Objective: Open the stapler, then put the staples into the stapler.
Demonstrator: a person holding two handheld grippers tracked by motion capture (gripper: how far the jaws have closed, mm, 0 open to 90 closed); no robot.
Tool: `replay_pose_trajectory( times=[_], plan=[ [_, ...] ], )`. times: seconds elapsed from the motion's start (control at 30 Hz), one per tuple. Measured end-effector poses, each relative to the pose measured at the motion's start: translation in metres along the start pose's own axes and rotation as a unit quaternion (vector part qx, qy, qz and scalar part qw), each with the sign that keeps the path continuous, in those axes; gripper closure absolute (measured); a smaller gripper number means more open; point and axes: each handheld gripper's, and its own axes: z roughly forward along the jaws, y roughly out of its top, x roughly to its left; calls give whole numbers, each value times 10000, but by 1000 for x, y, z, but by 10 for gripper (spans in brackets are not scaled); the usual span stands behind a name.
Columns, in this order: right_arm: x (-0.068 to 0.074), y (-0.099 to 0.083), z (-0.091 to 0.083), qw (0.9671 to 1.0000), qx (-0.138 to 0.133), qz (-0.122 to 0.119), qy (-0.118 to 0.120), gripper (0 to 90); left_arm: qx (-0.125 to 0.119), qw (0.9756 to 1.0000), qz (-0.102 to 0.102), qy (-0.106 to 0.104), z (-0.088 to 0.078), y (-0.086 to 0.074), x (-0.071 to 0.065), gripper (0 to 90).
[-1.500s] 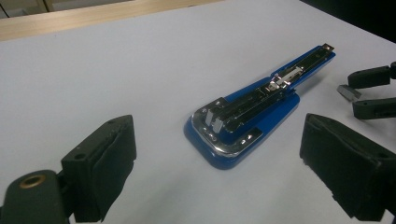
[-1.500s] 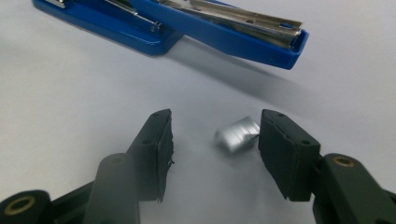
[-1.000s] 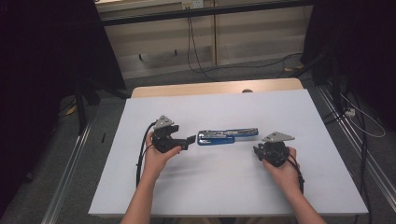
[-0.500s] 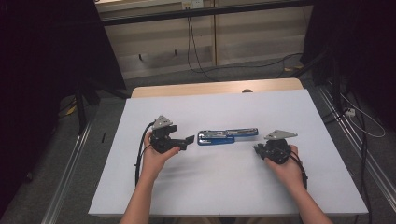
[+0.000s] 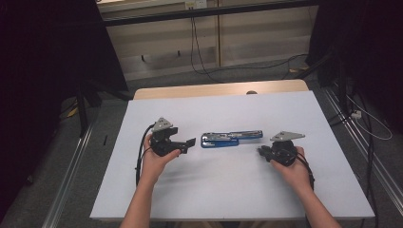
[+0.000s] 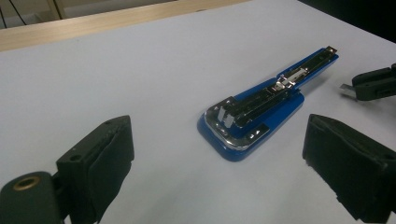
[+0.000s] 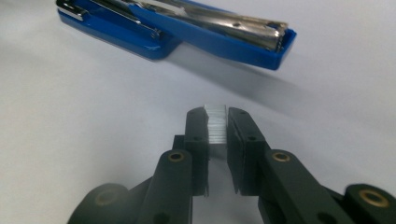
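The table (image 5: 237,190) is viewed from above and in front. The stapler (image 6: 261,107) is framed closely from opposite ends by both gripper views and is shared by all views.

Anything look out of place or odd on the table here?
The blue stapler lies opened out flat mid-table, its metal staple channel exposed. The right gripper pinches a strip of staples just short of it. The left gripper is open.

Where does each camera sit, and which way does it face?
High view: above the person's side, looking forward and down on the table; both forearms, left gripper, right gripper.
Left gripper view: between open jaws toward the stapler.
Right gripper view: along jaws clamping a staple strip.
All three share the stapler.
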Motion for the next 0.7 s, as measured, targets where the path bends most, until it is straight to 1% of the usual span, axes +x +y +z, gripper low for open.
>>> replay_pose_trajectory(
  times=[0.1,0.23,0.33,0.43,0.47,0.53,0.6,0.63,0.67,0.7],
  plan=[
    [4,4,-3,9999,-52,-77,67,791,-34,10000,-84,3,-2,-1,3,87],
    [7,8,-5,9996,-95,-213,164,791,-58,9999,-91,65,-5,-1,5,75],
    [8,11,-6,9992,-149,-259,253,791,-66,9999,-88,56,-6,-1,5,72],
    [7,15,-7,9986,-195,-323,376,791,-49,9999,-80,89,-8,-1,5,66],
    [7,17,-7,9984,-204,-356,377,791,-17,9999,-37,104,-9,-1,6,65],
    [6,19,-8,9980,-224,-402,427,791,-48,9999,-60,126,-10,-2,5,60],
    [4,23,-9,9976,-247,-381,527,791,9,9999,17,146,-11,-3,6,58],
    [3,24,-10,9973,-254,-392,568,791,-16,9998,-31,201,-11,-3,6,57],
    [3,26,-10,9972,-251,-394,586,791,-25,9998,-47,198,-12,-3,6,55],
    [2,28,-10,9970,-234,-420,604,791,-5,9998,-19,176,-13,-3,6,55]
  ],
)
